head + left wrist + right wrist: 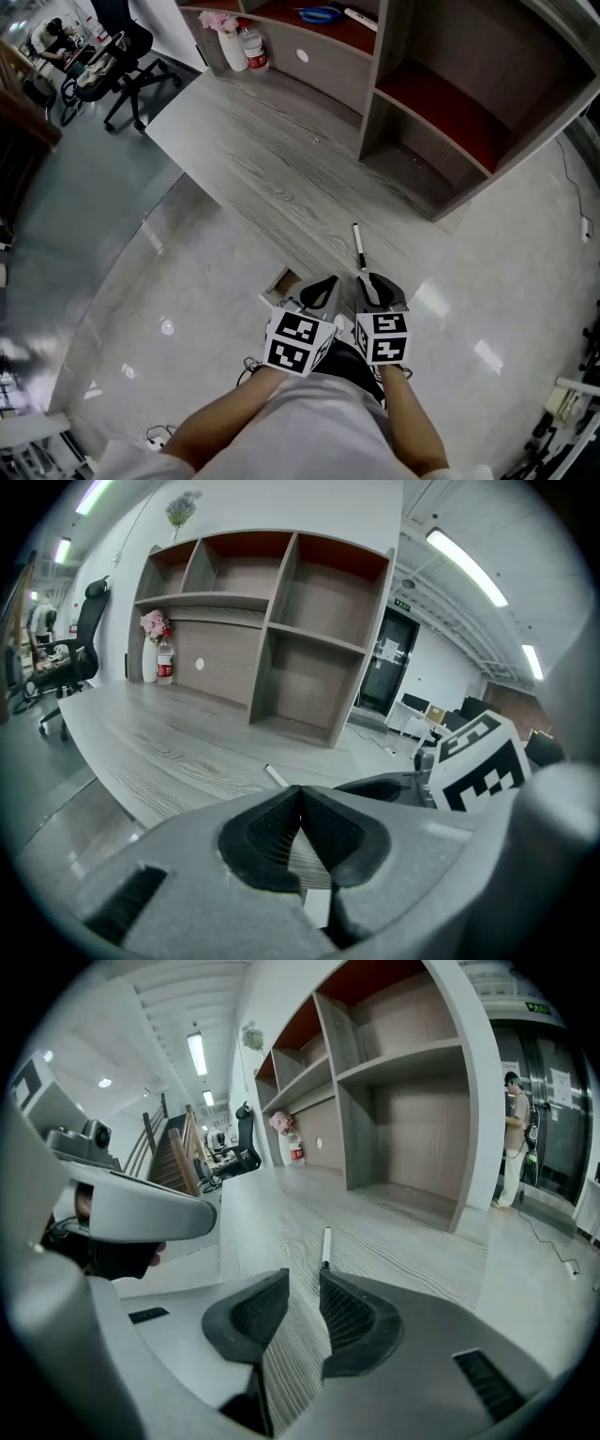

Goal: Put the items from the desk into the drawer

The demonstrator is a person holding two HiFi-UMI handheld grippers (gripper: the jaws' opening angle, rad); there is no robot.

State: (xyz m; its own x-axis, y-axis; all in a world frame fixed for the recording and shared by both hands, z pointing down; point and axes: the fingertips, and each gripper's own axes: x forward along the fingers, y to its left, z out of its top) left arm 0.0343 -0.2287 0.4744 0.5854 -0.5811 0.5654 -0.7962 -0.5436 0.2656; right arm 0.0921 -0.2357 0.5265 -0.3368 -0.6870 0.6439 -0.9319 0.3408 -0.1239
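The pen [358, 246] lies near the desk's [281, 178] front edge, just past the right gripper [365, 277], whose jaws are a little apart and empty, while the left gripper [331, 280], pinched shut, half hides a brown thing [280, 280].

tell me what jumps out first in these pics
Two hand-held grippers with black-and-white marker cubes sit side by side at the near edge of the grey wood-grain desk: the left gripper with jaws together, the right gripper with jaws apart. Just ahead of the right one lies a slim white pen with a dark end, alone on the desktop. Behind stands an open grey shelf unit with red-lined compartments.
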